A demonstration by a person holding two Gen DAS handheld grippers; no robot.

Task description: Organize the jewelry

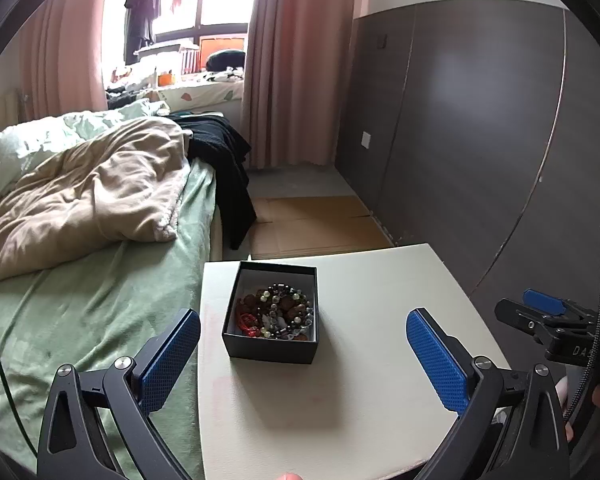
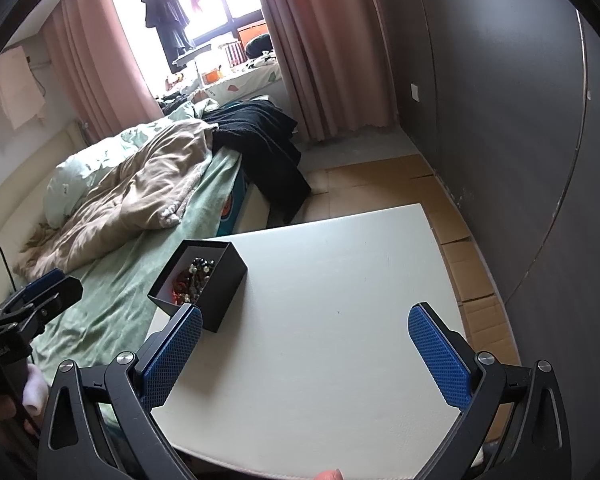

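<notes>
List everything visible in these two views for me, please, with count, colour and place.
jewelry box: one, black, open, on the table's left part.
bead bracelets: a tangle, brown, dark, pearl and red, inside the box; count unclear.
table: one, white, beside the bed.
bed: one, green sheet, left of the table.
blanket: one, beige, crumpled on the bed.
black garment: one, hanging off the bed's far corner.
curtains: pink, framing the window.
left gripper: blue pads, open, above the table.
right gripper: blue pads, open, above the table.
</notes>
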